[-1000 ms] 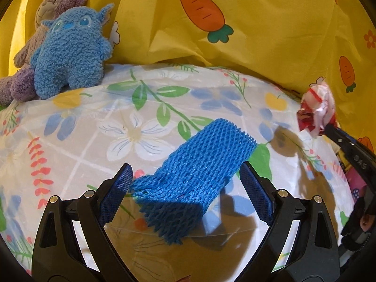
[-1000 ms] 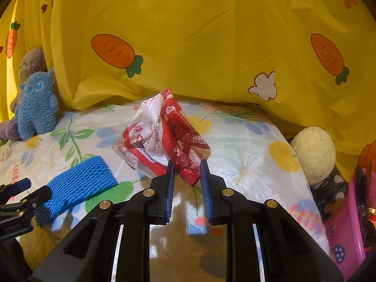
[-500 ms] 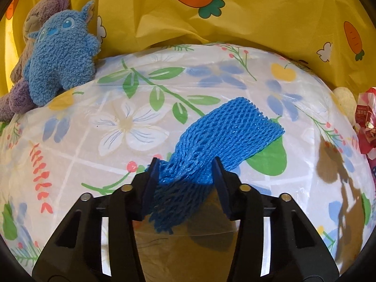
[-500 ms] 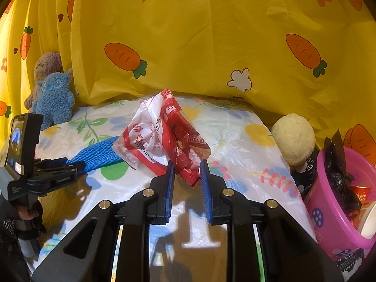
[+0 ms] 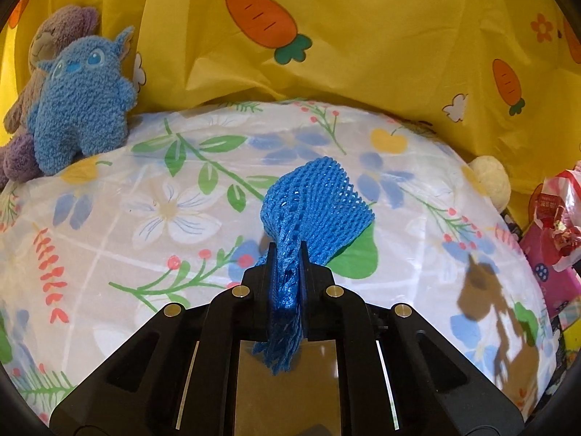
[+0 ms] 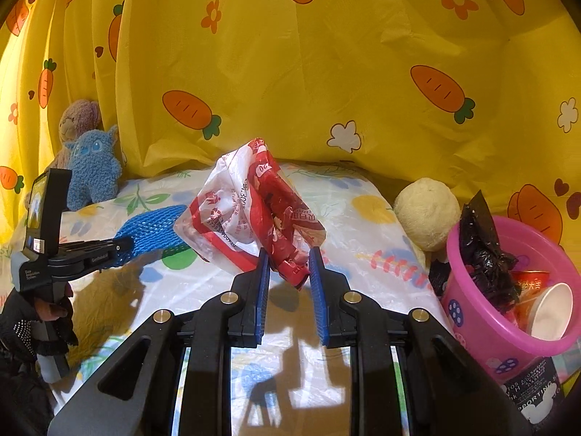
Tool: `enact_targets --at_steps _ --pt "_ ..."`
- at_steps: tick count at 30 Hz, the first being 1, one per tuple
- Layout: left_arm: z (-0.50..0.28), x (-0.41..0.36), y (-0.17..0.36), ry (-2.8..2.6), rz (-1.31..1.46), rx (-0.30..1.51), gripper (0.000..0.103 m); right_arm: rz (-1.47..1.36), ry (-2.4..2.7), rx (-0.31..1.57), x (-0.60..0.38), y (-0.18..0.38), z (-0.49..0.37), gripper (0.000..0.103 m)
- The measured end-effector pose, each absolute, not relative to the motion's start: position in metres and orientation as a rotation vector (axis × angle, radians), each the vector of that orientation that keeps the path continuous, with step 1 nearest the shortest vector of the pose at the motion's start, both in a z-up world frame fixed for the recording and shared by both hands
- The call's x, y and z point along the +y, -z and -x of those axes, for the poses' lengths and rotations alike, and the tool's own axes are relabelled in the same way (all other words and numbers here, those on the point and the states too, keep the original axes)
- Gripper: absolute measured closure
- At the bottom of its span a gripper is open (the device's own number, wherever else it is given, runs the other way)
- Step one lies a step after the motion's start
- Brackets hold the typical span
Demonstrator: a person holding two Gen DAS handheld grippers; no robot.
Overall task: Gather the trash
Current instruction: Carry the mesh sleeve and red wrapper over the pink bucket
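My left gripper (image 5: 287,265) is closing its jaws on the blue foam net (image 5: 316,203); the near end is pinched flat between the pads, the rest fans out ahead, lifted off the floral sheet (image 5: 152,189). My right gripper (image 6: 289,265) holds the red-and-white wrapper (image 6: 250,203) by its lower corner, jaws narrow, the bag standing above them. The pink bucket (image 6: 483,312) (already holding trash) sits to the right of those jaws.
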State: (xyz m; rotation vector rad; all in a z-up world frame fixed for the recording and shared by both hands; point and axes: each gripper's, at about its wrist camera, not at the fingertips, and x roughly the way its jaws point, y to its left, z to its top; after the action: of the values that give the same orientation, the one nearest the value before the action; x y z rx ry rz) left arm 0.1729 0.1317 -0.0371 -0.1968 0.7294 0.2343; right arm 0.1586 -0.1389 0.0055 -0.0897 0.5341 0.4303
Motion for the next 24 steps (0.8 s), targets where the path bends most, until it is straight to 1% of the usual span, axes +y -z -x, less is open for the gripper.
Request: enact_targets --at_steps 7,14,18,24 --pt "-0.154 0.077 -0.015 -0.110 0.154 0.600 0.093 0.048 -0.368 0.485 -0.175 -0.021 -0.143 0.080" --pt "-0.152 -0.023 -0.058 0.146 0.098 0.524 0.093 -0.012 -0.165 0.419 -0.249 -0.042 -0.138 0.080" --pt "-0.163 -0.082 -0.067 0.258 0.070 0.512 0.093 -0.045 -0.022 0.387 -0.294 -0.053 -0.140 0.080" --pt "-0.187 -0.151 -0.056 0.383 0.055 0.542 0.093 -0.119 0.083 0.372 -0.346 -0.059 -0.149 0.080"
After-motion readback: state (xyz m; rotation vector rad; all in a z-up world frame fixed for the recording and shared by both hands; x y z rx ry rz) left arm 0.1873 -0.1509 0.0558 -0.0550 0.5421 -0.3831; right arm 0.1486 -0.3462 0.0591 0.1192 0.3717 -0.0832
